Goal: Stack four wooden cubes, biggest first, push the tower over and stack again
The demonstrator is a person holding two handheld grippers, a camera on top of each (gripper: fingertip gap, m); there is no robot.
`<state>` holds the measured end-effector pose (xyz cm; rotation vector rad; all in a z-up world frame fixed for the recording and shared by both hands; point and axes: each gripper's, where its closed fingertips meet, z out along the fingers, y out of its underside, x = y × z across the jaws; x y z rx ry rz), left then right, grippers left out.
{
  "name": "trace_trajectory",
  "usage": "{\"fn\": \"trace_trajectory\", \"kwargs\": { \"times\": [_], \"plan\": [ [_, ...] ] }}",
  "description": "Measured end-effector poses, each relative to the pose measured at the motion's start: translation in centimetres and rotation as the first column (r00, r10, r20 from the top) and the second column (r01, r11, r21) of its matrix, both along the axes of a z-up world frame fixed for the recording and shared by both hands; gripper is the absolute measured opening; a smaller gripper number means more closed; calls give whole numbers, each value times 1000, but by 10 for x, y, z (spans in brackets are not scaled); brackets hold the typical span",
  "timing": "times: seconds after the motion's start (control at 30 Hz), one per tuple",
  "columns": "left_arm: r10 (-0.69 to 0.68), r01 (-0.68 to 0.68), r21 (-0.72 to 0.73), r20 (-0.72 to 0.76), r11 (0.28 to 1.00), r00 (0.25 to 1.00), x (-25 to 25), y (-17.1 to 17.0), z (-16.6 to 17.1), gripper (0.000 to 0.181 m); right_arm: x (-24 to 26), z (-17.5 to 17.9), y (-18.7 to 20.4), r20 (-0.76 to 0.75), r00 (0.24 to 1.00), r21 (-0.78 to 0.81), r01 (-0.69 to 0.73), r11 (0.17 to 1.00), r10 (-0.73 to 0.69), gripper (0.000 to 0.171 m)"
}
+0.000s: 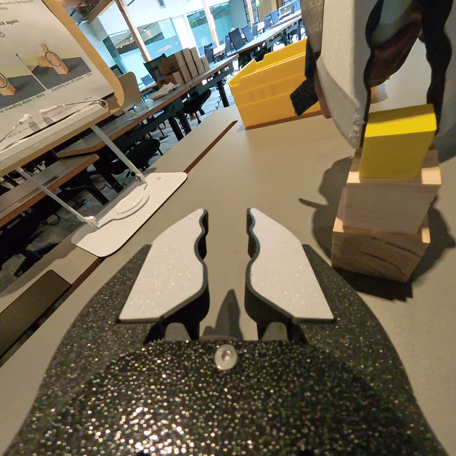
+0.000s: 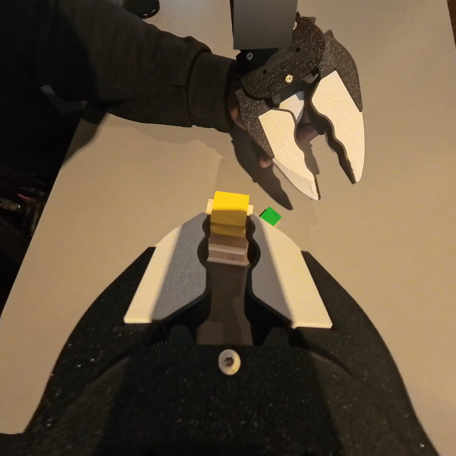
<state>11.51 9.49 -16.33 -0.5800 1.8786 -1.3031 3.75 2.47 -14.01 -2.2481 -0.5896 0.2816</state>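
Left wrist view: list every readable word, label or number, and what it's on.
Instruction sheet on the white stand: printed captions beside photos; not transcribed.
Cardboard boxes on the far desk: dark labels, too small to read.
No writing seen on the yellow cube, wooden cubes or yellow bins.

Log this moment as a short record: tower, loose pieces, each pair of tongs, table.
tower: yellow cube on a pale wooden cube on a larger wooden cube, slightly off-centre
loose piece: green cube on the table beside the tower
right tongs: over the tower top, fingers either side of the yellow cube; grip unclear
left tongs: open, holding nothing, beside the tower
table: grey; yellow bins at its far end
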Motion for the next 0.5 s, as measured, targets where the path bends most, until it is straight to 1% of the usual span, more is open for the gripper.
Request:
{"fn": "trace_trajectory", "kwargs": {
  "times": [0.5],
  "plan": [
    [0, 0, 8, 1, 1000, 1000, 0, -1, -1, 29, 0, -1, -2, -2, 1000, -12, -4, 1000, 4, 28]
  ]
}}
